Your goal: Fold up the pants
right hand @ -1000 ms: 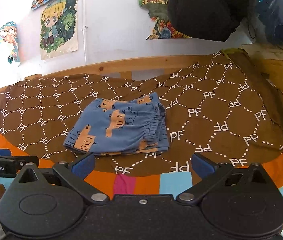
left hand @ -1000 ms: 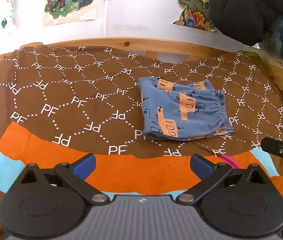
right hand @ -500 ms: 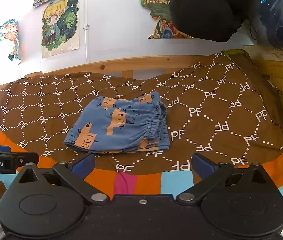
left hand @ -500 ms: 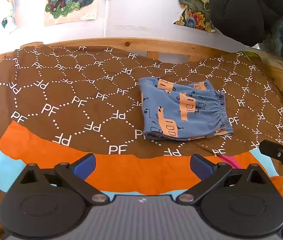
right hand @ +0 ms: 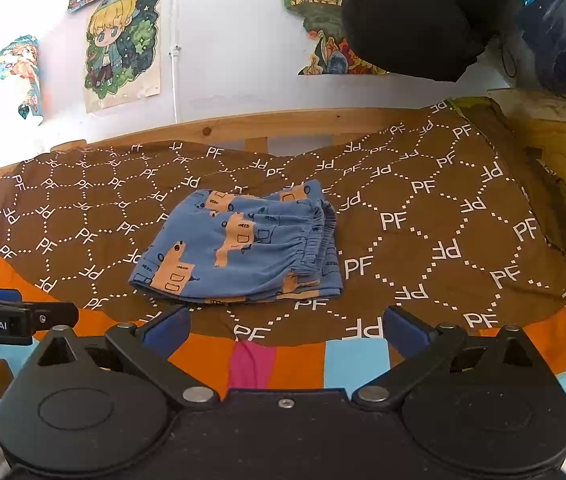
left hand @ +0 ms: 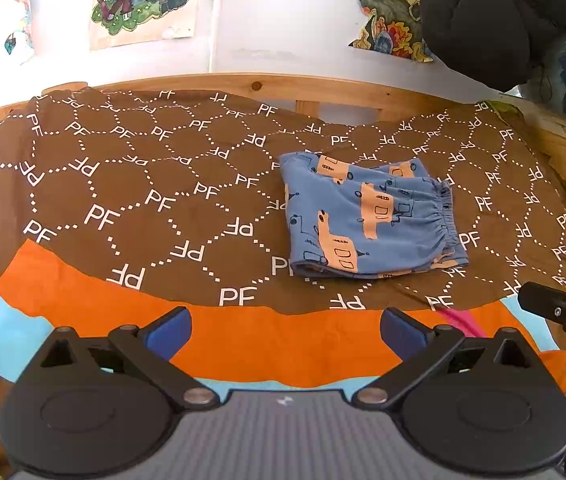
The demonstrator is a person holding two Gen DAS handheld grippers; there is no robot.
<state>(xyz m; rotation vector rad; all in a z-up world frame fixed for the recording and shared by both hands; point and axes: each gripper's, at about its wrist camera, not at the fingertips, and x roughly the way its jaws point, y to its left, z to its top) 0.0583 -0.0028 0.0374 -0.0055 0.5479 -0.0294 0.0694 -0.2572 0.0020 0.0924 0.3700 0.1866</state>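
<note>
Small blue pants (left hand: 367,216) with orange prints lie folded flat on the brown PF-patterned cloth (left hand: 143,200); they also show in the right wrist view (right hand: 243,248), elastic waistband to the right. My left gripper (left hand: 285,326) is open and empty, held back near the cloth's front edge, left of the pants. My right gripper (right hand: 285,326) is open and empty, just in front of the pants. Each gripper's tip shows at the side of the other's view.
A wooden bed rail (left hand: 283,86) runs along the far edge under a white wall with posters. A black garment (right hand: 415,20) hangs at the upper right. A wooden side board (right hand: 555,136) stands at the right. Orange and blue striped fabric (left hand: 263,344) lies at the front.
Both grippers have drifted very slightly; the pants lie unmoved and both grippers stay open.
</note>
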